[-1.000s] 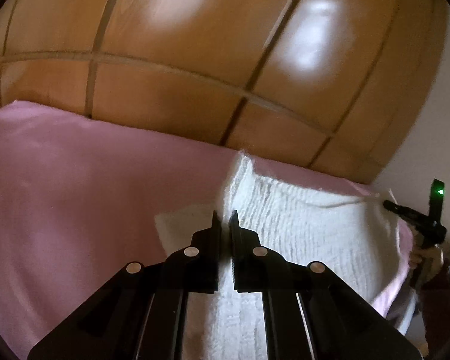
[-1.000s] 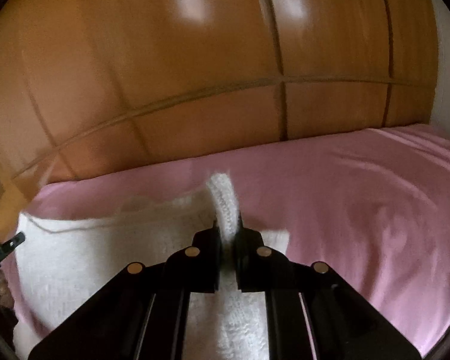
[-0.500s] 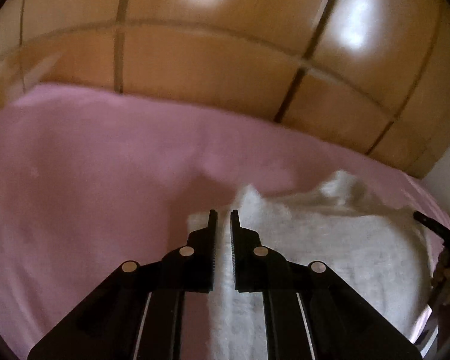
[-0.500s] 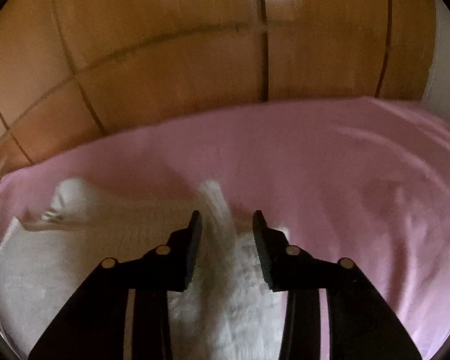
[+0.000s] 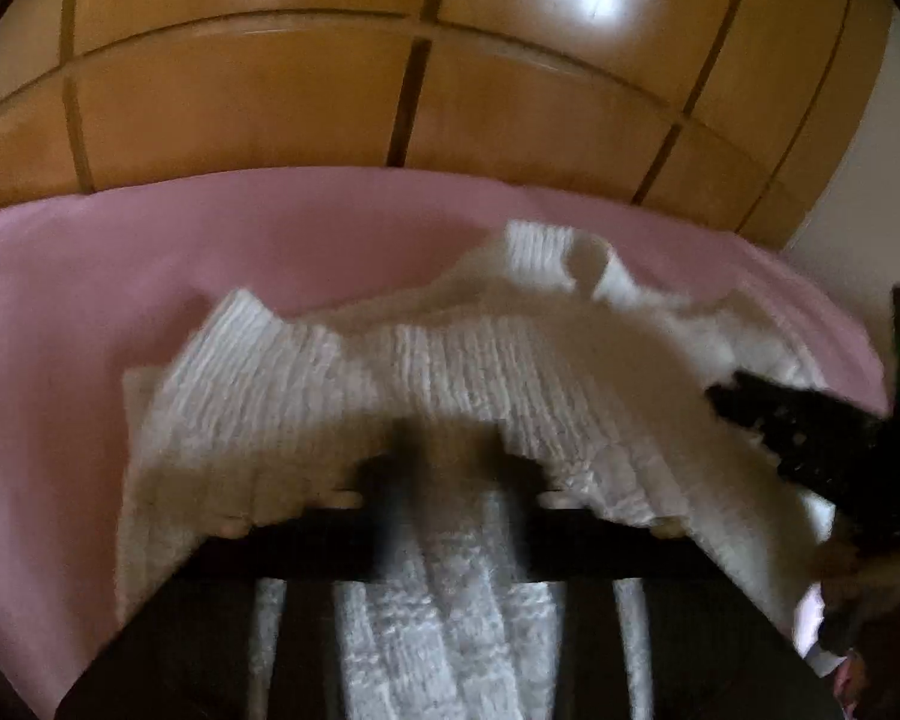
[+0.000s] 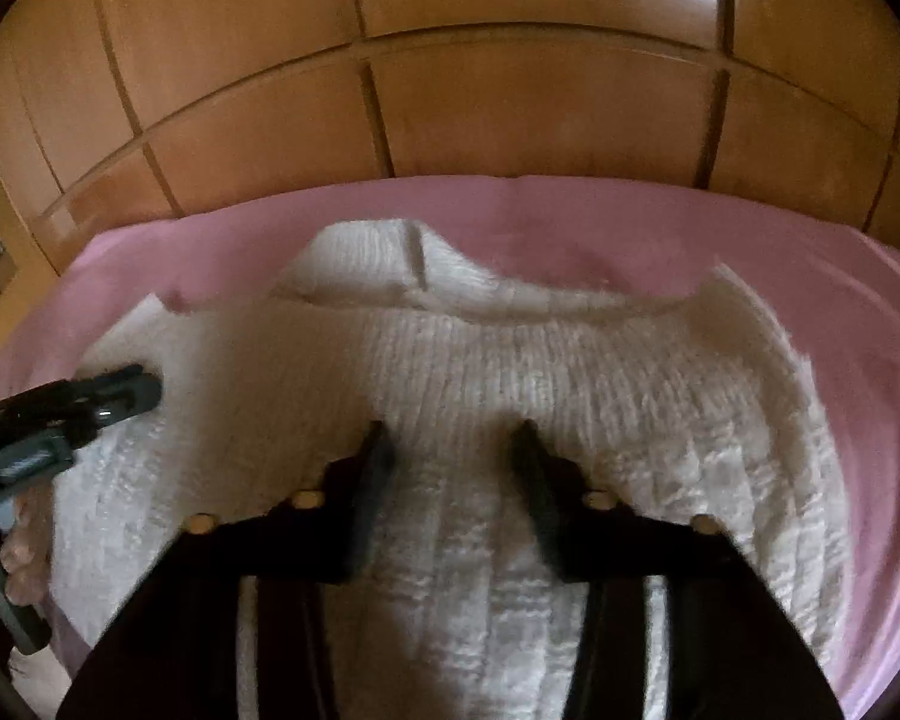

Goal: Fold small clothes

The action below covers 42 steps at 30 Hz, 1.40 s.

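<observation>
The right gripper [image 6: 453,450] hangs just over a white knitted sweater [image 6: 510,372], its two fingers spread apart with nothing between them but the knit below. The left gripper [image 5: 450,462] is blurred, yet its fingers also stand apart above the same sweater [image 5: 450,372]. The garment lies bunched on a pink sheet [image 6: 780,252], with its ribbed collar toward the sheet's far edge and a ribbed fold across its middle. Each gripper shows at the side of the other's view, low over the knit. Beyond the sheet's far edge stand glossy wooden cupboard doors [image 6: 510,90].
</observation>
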Tool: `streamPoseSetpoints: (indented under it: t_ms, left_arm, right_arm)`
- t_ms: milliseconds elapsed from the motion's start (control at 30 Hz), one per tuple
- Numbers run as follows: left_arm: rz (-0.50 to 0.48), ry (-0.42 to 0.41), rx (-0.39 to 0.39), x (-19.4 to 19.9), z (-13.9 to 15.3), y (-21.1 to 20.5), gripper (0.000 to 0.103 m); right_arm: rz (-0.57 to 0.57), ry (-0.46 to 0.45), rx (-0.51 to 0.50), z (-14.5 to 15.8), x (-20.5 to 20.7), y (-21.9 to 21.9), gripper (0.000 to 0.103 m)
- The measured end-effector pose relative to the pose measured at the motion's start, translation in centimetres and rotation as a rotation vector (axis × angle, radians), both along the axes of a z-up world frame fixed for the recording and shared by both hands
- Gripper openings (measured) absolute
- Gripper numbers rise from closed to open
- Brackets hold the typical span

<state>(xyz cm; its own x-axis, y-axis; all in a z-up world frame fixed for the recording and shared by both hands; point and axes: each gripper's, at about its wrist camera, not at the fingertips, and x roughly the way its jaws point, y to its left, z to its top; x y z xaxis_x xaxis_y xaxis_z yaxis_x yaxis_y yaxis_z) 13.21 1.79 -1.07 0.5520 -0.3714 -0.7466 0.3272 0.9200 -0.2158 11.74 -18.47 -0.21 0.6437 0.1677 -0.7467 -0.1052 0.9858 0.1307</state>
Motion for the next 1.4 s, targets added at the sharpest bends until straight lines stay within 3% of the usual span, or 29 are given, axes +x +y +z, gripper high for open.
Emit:
streamPoseSetpoints:
  t_ms: [33, 233, 300, 367, 467, 567, 667, 700, 733, 767, 800, 833, 1033, 1267, 1400]
  left_arm:
    - [0.007, -0.022, 0.007, -0.4, 0.3, 0.1, 0.005]
    - [0.093, -0.107, -0.027, 1.0, 2.4, 0.5, 0.003]
    - [0.115, -0.102, -0.011, 2.2, 2.2, 0.3, 0.003]
    - [0.126, -0.074, 0.016, 3.2, 1.2, -0.4, 0.003]
    - [0.152, -0.006, 0.130, 4.8, -2.1, -1.2, 0.000]
    - [0.177, 0.006, 0.079, 4.7, -1.9, -0.3, 0.000]
    - [0.193, -0.003, 0.098, 3.7, -1.1, 0.2, 0.000]
    - [0.193, -0.021, 0.098, 2.8, -0.4, 0.3, 0.003]
    - [0.193, -0.040, 0.094, 1.8, 0.2, 0.5, 0.016]
    - [0.194, -0.052, 0.094, 1.0, 0.6, 0.6, 0.040]
    - [0.193, -0.071, 0.089, 0.0, 1.1, 0.6, 0.053]
    - [0.193, -0.092, 0.076, -1.2, 1.3, 0.7, 0.064]
    - [0.196, -0.143, 0.074, -5.7, 2.8, 0.6, 0.064]
    - [0.159, -0.151, 0.073, -7.8, 3.4, -0.5, 0.064]
    - [0.145, -0.157, 0.082, -8.8, 3.6, -1.1, 0.064]
  right_arm:
    - [0.007, -0.001, -0.003, 0.0, -0.2, -0.4, 0.007]
    - [-0.033, -0.081, 0.026, 2.7, 1.0, -0.8, 0.004]
    - [-0.057, -0.078, 0.019, 2.3, 2.0, -0.7, 0.004]
    - [-0.070, -0.018, 0.003, 0.3, 3.4, -0.4, 0.004]
    - [-0.076, -0.005, 0.011, -2.0, 4.0, -0.4, 0.005]
    - [-0.083, -0.022, 0.020, -2.0, 3.8, -0.5, 0.007]
    - [-0.081, -0.025, 0.045, -1.6, 3.2, -1.0, 0.013]
    - [-0.085, -0.028, 0.064, -1.1, 2.6, -1.6, 0.024]
    - [-0.093, -0.035, 0.089, -0.8, 2.3, -2.1, 0.043]
    - [-0.103, -0.050, 0.118, -0.2, 1.7, -2.8, 0.053]
    - [-0.115, -0.066, 0.124, 0.3, 1.1, -3.2, 0.069]
    - [-0.131, -0.081, 0.112, 0.6, 0.5, -3.5, 0.074]
    - [-0.170, -0.075, 0.063, 0.3, -2.4, -6.1, 0.075]
    - [-0.269, -0.053, 0.092, -1.0, -4.5, -9.8, 0.076]
    - [-0.299, -0.062, 0.081, -0.1, -5.5, -10.0, 0.076]
